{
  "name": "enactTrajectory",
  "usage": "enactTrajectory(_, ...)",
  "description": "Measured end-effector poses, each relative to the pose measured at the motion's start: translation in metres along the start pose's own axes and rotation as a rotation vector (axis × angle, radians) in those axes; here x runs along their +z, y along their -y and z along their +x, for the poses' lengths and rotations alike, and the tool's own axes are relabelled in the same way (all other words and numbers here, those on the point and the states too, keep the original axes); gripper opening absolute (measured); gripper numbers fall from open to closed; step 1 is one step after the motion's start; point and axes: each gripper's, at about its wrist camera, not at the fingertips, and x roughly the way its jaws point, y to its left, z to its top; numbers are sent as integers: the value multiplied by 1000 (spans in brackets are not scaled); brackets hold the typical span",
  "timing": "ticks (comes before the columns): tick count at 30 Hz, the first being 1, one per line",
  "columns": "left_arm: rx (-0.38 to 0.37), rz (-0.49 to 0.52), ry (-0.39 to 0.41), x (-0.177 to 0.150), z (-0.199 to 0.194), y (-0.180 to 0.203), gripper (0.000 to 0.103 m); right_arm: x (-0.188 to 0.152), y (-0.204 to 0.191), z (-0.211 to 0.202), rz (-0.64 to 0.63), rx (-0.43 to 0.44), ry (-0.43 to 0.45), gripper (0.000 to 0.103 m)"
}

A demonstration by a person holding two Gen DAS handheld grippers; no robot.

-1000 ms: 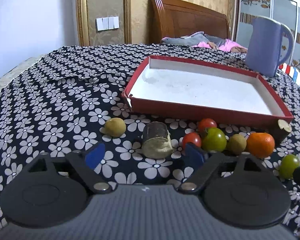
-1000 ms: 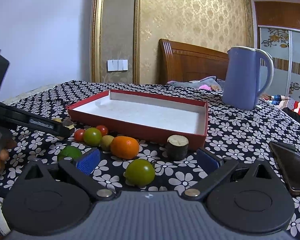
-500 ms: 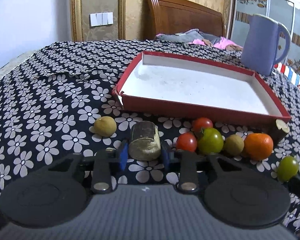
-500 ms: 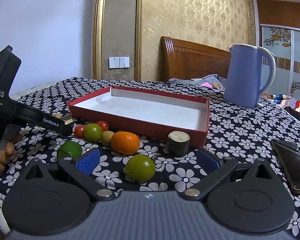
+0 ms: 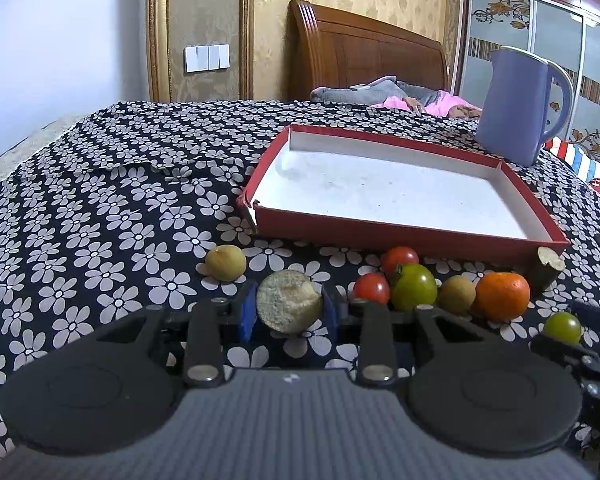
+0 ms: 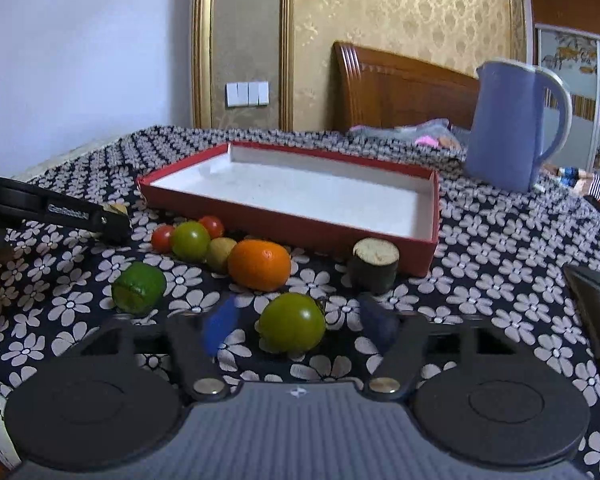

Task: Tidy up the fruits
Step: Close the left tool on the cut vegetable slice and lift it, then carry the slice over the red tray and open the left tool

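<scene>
Clamping a short cut cylinder piece (image 5: 289, 306) between its blue pads (image 5: 247, 312), the left gripper (image 5: 288, 314) shows the pale round cut face toward the camera; piece looks raised off the floral cloth (image 5: 100, 216), contact underneath not visible. Just left of it, a small tan round fruit (image 5: 225, 263) sits on the cloth.

Right of the held piece, a cluster in front of the red tray (image 5: 400, 236): two red cherry tomatoes (image 5: 399, 258), a green tomato (image 5: 414, 287) touching them, another tan fruit (image 5: 456, 294), then an orange (image 5: 502, 296). A second cut cylinder piece (image 5: 547, 267) stands at the tray's near right corner. Tray interior is white, nothing in it.

Right gripper (image 6: 298, 322): fingers apart, straddling a larger green tomato (image 6: 292, 322) on the cloth; pads are blurred, gaps visible on both sides, no contact. A green cut fruit (image 6: 139, 287) lies to its left, well apart. Right wrist view also shows the same cluster with the orange (image 6: 259, 265) nearest, and the dark-skinned standing cylinder (image 6: 375, 265) against the tray wall (image 6: 284, 220).

Blue pitcher (image 6: 508, 128) stands behind the tray, right side. Phone (image 6: 598, 312) lies on the cloth at far right. Wooden headboard (image 5: 364, 56) in the background.
</scene>
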Motion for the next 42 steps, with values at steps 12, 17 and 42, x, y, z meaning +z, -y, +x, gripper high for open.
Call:
enactTrajectory(12, -1, 17, 17, 3, -9, 5, 31, -1, 4, -4, 26, 37, 6, 35)
enactTrajectory(17, -20, 36, 38, 12, -17, 11, 31, 0, 6, -9, 32, 52, 28, 35)
enactTrajectory(42, 71, 183, 46, 104, 69, 72, 31, -3, 21, -22, 72, 96, 69, 35)
